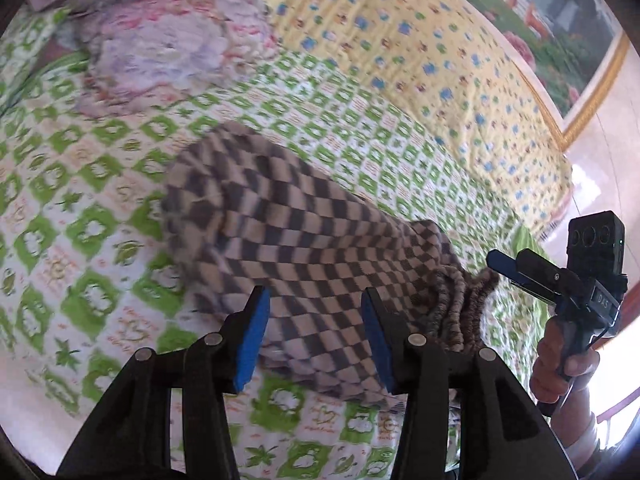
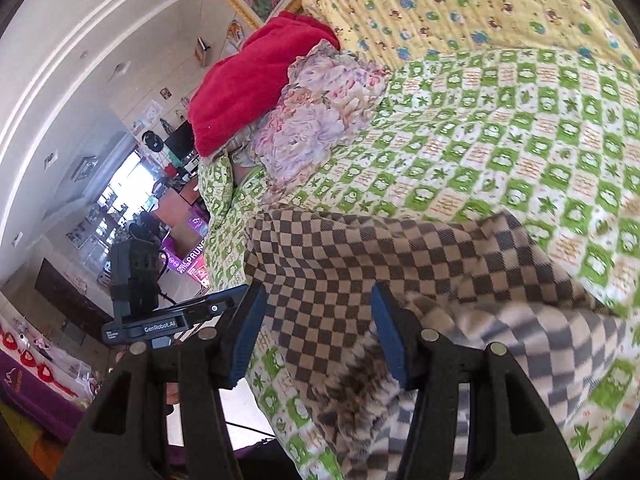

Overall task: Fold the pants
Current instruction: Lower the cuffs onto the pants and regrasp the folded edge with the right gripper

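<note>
Blue-padded fingers of the left gripper (image 1: 316,336) fill the bottom of the left wrist view, spread apart with checkered cloth showing in the gap; the pads do not appear to press on it, so I read them as released over the fabric rather than grasping it. Below them lie the checkered pants (image 1: 280,232), brown and beige, on the green-and-white patterned bedsheet (image 1: 80,200). From the left jaws the garment runs from about 10 o'clock down to 4 o'clock, and its gathered elastic waistband (image 1: 456,304) bunches at about 3 o'clock, just beside the right-hand pad.

In the right wrist view the right gripper (image 2: 316,340) also stands with its jaws apart, over the pants (image 2: 360,256). Blurred, ruffled cloth lies close against the right-hand pad, but I cannot tell whether it is pinched. Here the garment's long axis runs roughly from 9 o'clock to 4 o'clock across the jaws.

Judging by this, both grippers are near the same waistband end, the far end well apart toward 10 o'clock in the left view. The next fold would turn on carrying one end along that long axis, and the left gripper seems nearer the middle of the cloth.

A floral pillow (image 2: 320,112) and a red blanket (image 2: 256,80) rest well apart, at about 11 o'clock.
</note>
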Available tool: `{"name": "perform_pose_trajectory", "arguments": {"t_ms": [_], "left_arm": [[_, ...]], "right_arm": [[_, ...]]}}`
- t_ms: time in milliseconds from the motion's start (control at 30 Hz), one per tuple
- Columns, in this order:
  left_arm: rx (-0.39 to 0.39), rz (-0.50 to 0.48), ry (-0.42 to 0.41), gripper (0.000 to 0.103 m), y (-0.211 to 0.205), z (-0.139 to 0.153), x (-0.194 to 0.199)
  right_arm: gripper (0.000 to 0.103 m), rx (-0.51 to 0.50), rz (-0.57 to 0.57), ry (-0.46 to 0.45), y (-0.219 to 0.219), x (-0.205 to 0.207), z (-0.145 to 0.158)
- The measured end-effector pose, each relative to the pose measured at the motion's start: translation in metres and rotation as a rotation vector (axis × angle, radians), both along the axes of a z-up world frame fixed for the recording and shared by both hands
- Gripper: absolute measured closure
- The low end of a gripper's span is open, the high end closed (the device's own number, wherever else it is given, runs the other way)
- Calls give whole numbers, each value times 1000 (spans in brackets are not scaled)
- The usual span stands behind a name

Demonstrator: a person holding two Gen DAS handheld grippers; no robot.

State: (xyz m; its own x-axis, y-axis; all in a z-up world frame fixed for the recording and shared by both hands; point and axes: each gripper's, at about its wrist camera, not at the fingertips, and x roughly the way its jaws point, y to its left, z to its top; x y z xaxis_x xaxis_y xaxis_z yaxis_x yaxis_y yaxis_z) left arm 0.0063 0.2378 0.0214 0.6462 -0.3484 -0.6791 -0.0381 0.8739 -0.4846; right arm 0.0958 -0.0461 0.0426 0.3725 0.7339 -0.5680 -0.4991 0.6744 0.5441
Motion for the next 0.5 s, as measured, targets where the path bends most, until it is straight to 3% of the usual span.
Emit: {"name": "perform_pose_trajectory", "arguments": {"t_ms": [267,500], "left_arm": [[12,126,25,52,40,-7,-10],[-15,177,48,47,52,-16,-7]], "right_arm": [[47,-22,59,-27,29,17,7],[47,-86,105,-31,56,43,8]]}}
